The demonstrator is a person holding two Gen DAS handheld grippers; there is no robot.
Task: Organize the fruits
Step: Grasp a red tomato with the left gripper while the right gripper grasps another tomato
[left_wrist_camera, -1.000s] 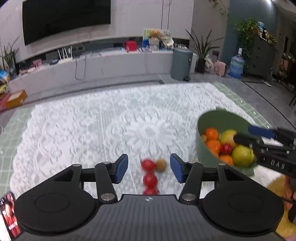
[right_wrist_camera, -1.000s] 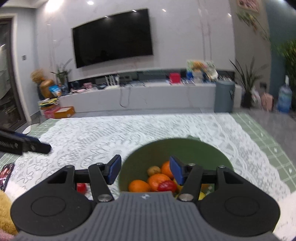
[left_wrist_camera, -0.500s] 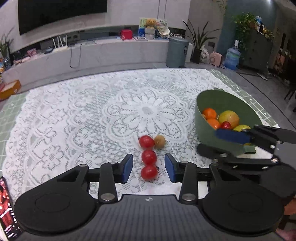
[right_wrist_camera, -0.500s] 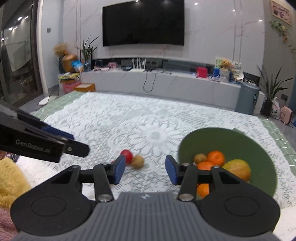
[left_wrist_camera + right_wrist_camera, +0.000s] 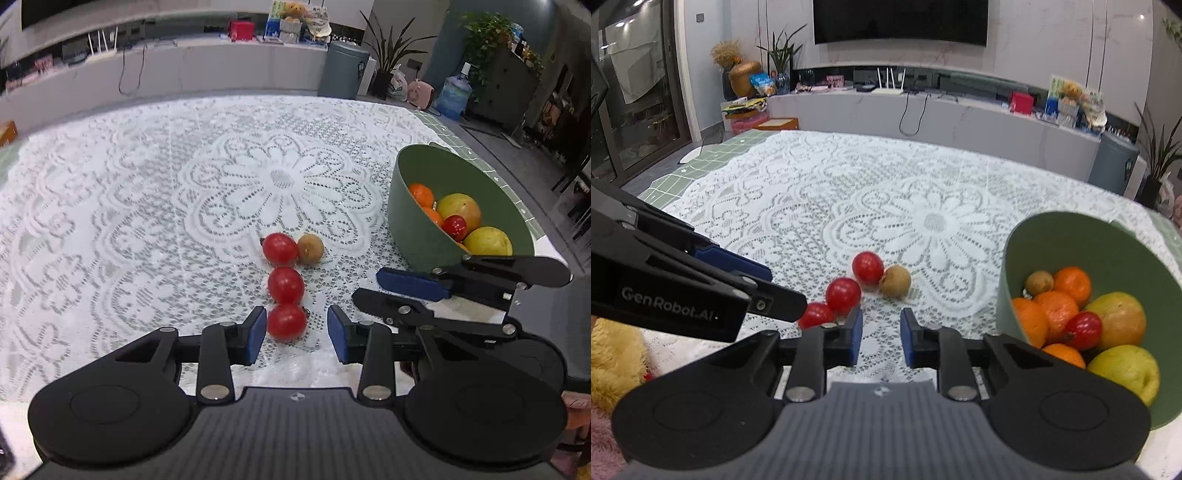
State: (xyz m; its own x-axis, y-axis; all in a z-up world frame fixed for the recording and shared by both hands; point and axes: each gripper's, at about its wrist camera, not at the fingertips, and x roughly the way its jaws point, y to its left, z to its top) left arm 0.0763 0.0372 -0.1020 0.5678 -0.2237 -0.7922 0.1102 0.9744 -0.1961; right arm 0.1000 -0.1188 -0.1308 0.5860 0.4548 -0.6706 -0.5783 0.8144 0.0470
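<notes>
Three glossy red tomatoes [image 5: 285, 285] lie in a near-to-far row on the white lace-covered surface [image 5: 110, 206], a matte brown round fruit [image 5: 310, 249] touching the farthest. The left hand-held gripper [image 5: 296, 334] brackets the nearest tomato, left pad touching, right pad clear. Right hand-held gripper [image 5: 881, 335] is closed, empty. The smooth green bowl [image 5: 413, 225] holds oranges, right.
</notes>
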